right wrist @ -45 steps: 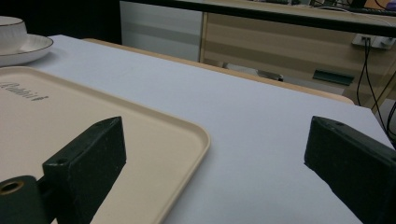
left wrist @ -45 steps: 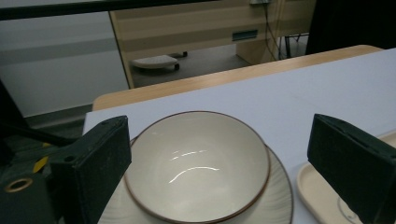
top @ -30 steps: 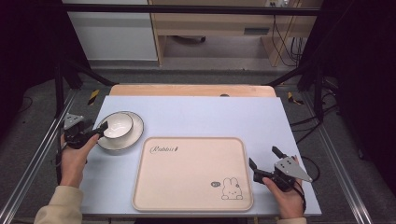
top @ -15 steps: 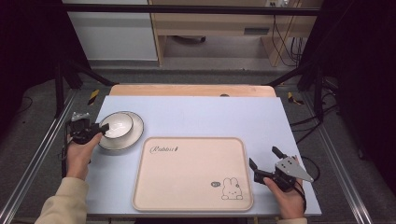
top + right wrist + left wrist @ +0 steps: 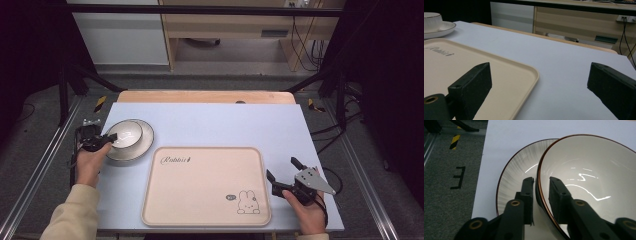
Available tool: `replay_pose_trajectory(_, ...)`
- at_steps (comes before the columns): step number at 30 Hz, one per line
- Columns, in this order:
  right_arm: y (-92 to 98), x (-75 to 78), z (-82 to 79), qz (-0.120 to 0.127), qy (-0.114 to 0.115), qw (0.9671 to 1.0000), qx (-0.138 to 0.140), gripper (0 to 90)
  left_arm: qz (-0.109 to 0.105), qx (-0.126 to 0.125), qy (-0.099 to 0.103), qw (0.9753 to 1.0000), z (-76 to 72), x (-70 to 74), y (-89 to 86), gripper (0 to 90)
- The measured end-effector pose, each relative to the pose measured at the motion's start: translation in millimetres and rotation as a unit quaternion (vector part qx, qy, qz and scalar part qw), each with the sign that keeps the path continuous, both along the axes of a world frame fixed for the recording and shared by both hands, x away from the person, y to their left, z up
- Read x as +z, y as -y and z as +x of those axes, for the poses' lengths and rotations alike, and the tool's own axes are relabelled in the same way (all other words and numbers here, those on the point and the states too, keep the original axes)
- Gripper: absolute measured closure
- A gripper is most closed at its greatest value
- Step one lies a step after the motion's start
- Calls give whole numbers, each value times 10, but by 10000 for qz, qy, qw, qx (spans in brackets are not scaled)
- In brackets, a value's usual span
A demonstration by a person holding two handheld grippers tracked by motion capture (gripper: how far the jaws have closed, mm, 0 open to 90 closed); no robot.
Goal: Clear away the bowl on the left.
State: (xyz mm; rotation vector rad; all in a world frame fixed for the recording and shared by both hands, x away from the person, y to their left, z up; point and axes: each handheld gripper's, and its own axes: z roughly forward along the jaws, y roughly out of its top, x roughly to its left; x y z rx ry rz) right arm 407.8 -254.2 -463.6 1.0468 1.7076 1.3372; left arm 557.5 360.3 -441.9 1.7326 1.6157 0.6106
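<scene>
We look down on a pale blue counter from the person's side. At its left sits a white bowl nested on a wider plate, both glazed and rimmed with a thin dark line. The pair rests just beside the upper left corner of a cream tray printed with a small rabbit.

Our left gripper meets the bowl at its near left edge. In the left gripper view, the fingers straddle the bowl's rim, one outside the wall and over the plate, the other inside the bowl. They stand close together around the rim, and they appear clamped on it, though we cannot make out the contact itself.

Our right gripper rests at the tray's right edge, its fingers spread wide with nothing between them. In the right gripper view, the tray's corner lies between them, low and untouched.

We judge the bowl to be ceramic: rigid, moderately heavy, breakable, and slick, as the bright highlights inside suggest. The thin rim offers the only real purchase, so a firm pinch across the wall there suits it best. Held at one edge, the bowl will likely want to tip, and it could scrape or drag the plate beneath as it lifts.
</scene>
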Motion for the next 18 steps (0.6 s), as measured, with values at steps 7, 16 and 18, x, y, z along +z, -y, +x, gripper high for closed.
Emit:
replay_pose_trajectory(7,-3,-3,1,11,-15,10000,7,56,-133,77,34,9999,15,-11,1,824)
replay_pose_trajectory(16,2,-9,3,6,-23,10000,3,56,-499,166,241,9983,-93,-49,-49,824)
replay_pose_trajectory(18,0,-10,6,-2,-25,10000,6,56,-504,142,269,9983,-123,-50,-56,822)
